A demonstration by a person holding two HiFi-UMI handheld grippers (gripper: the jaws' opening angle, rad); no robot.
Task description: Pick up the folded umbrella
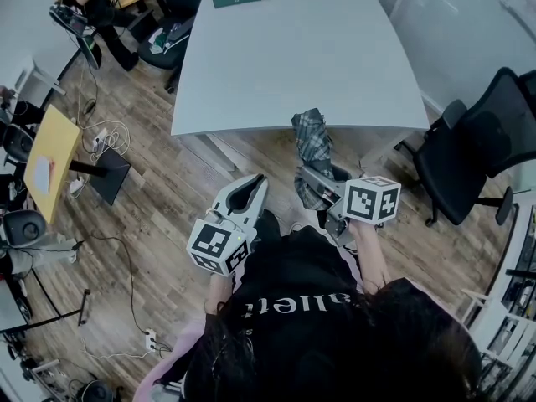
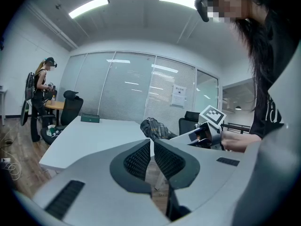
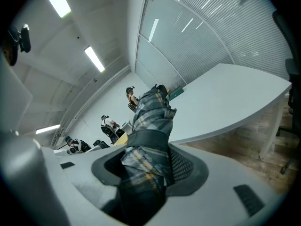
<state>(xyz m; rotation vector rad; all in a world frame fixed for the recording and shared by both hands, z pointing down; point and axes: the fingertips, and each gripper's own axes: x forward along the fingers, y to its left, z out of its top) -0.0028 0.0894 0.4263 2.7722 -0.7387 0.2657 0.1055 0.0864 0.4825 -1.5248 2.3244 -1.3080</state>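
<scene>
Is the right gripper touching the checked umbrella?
Touching. The right gripper view shows the right gripper squeezing the folded umbrella between both jaws.

White table [image 1: 293,57]; wood floor [image 1: 167,199]; black chair [image 1: 477,157].

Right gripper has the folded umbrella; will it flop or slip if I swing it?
The folded umbrella is likely stiff: it stands straight out of the right gripper. Its loose plaid folds look soft, so the grip may squash and slide. The strap round it should stop unfurling.
</scene>
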